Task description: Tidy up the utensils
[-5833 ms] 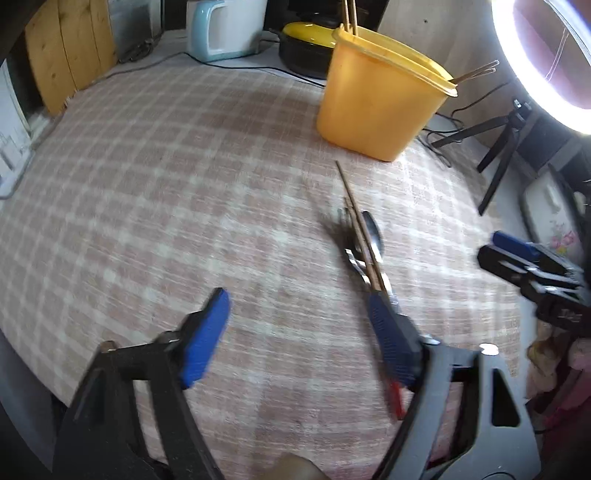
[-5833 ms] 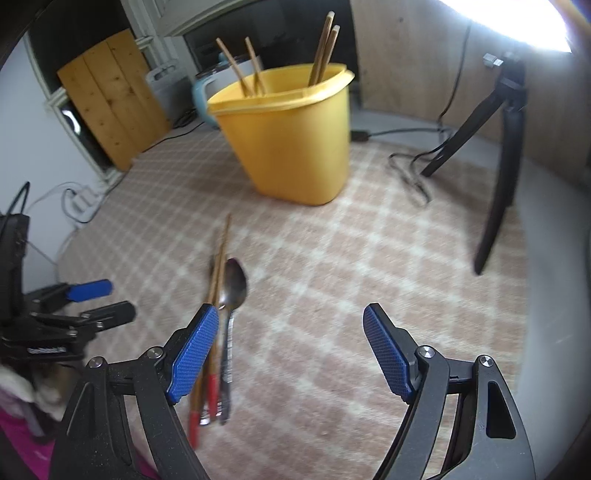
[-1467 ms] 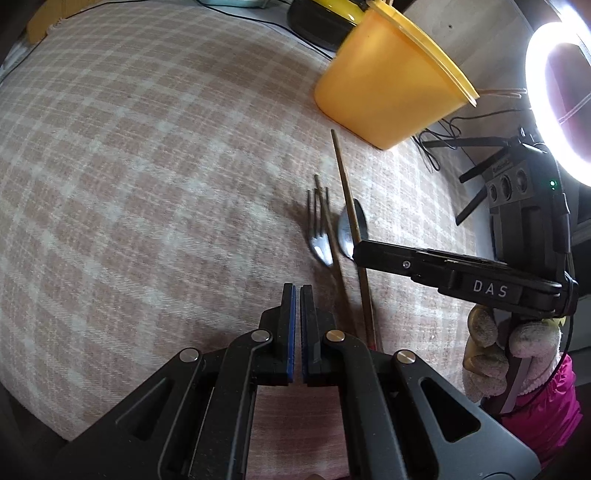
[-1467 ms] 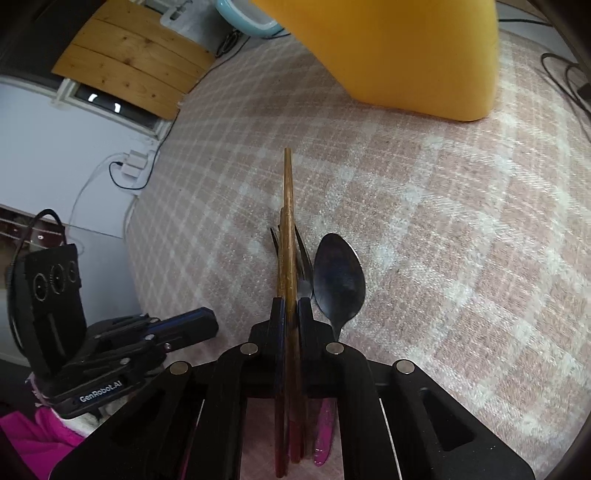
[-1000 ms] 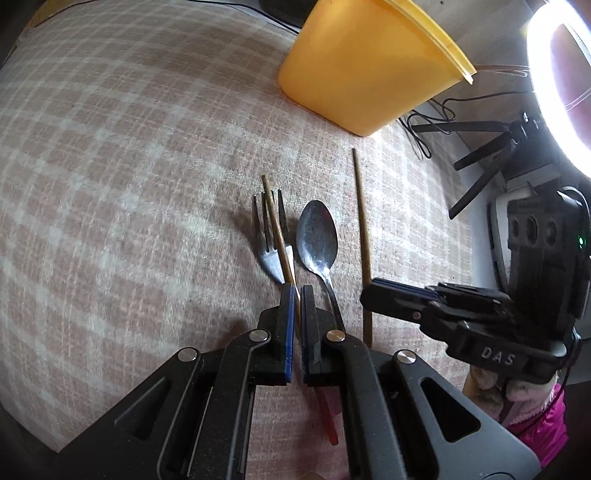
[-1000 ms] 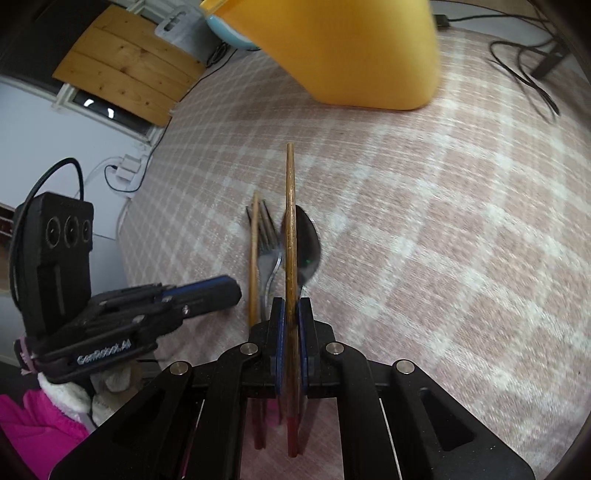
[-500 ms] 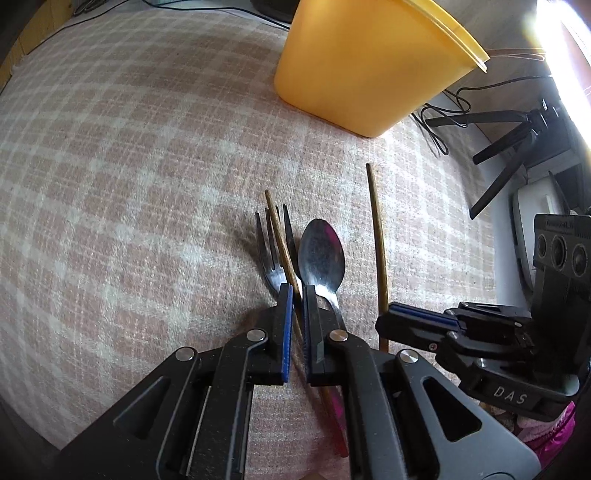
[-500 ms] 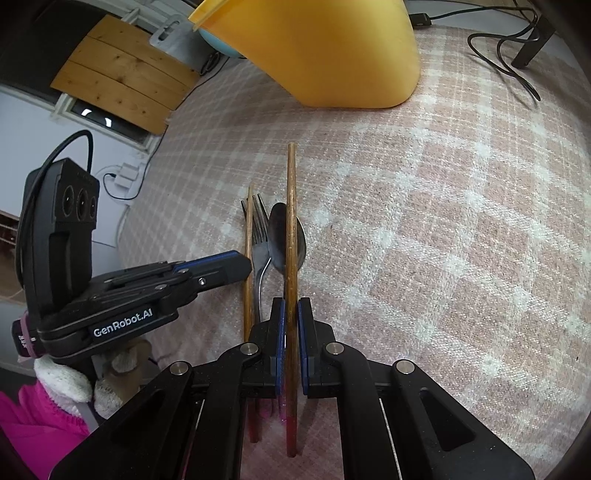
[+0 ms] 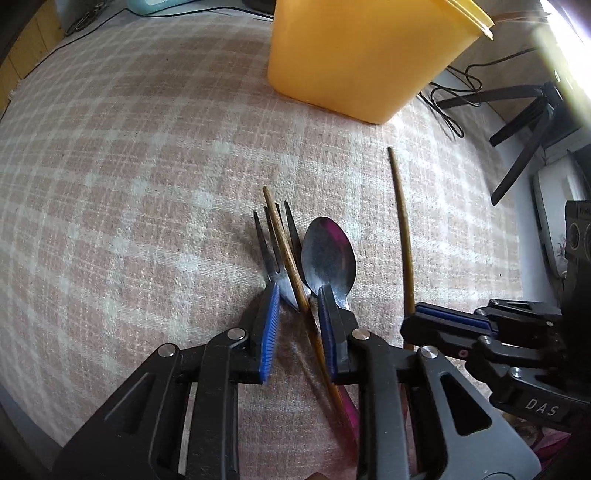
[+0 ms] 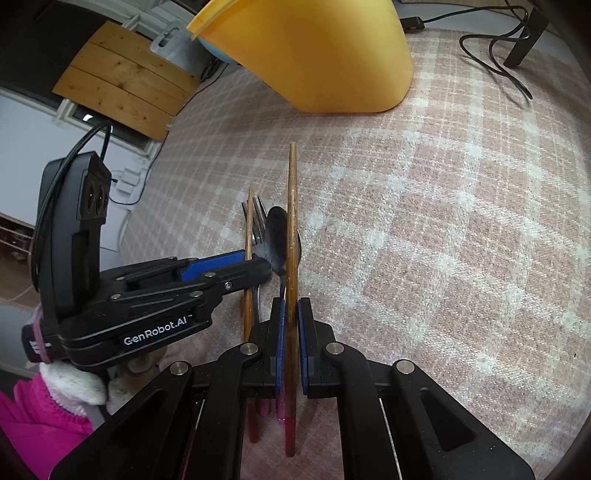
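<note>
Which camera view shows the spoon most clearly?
The left wrist view: the spoon shows its whole bowl beside the fork. In the right wrist view the chopstick held by the right gripper partly covers it.

A home room rigged for filming: checked tablecloth point(image 9: 129, 155), yellow bin point(image 9: 362, 55), kettle point(image 9: 155, 3), wooden boards point(image 10: 122, 81), black tripod point(image 9: 524, 122), trailing cables point(image 10: 495, 55).

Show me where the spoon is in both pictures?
Left wrist view: the spoon lies on the cloth just ahead of the left gripper, right of the fork.
Right wrist view: the spoon is mid-picture, partly behind the chopstick that the right gripper holds.
Shared landmark: the yellow bin.
</note>
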{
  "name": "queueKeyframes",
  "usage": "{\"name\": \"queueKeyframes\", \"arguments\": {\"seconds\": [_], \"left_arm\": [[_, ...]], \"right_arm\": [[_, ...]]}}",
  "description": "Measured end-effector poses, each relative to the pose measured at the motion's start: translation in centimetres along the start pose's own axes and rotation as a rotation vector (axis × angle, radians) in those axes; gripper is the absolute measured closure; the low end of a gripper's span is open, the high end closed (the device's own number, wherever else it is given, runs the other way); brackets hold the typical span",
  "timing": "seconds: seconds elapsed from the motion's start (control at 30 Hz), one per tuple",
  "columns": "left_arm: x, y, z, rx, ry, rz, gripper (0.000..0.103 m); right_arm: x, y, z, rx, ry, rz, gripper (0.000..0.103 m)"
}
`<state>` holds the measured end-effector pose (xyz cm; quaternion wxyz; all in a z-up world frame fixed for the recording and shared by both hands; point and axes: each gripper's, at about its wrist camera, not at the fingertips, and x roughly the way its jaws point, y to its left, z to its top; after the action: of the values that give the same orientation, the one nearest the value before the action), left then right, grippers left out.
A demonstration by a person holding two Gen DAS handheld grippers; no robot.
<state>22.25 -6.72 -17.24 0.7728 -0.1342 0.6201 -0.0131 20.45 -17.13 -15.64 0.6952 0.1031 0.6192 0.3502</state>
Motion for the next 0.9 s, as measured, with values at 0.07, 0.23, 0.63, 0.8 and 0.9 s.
{"name": "queueKeyframes", "arguments": {"seconds": [0.07,0.23,0.63,0.8,0.9], "left_arm": [[0.0,0.4,0.0,-0.012,0.0,-0.013,0.085],[-0.4,0.8,-0.1,0.015,-0.024,-0.025,0.095],[-2.5,1.9,-0.2,-0.032,-0.016,-0.179,0.1],[-4.0,2.9,-0.3,0.008,-0.01,-0.169,0.1],[-5.3,3.8,0.0,-0.011,-0.021,-0.199,0.1]], "right_arm": [[-0.3,-0.3,-0.1,0.002,-0.002,0.005,0.098],[-0.8,-1.3,-0.3,0.019,-0.007,0.007,0.098],[-3.0,-1.9,-0.8,0.022,-0.037,-0.012,0.098],[-3.7,-1.8,-1.2,0.023,-0.046,-0.018,0.098],[-3.6,-1.4,-1.4,0.023,-0.05,-0.019,0.098]]}}
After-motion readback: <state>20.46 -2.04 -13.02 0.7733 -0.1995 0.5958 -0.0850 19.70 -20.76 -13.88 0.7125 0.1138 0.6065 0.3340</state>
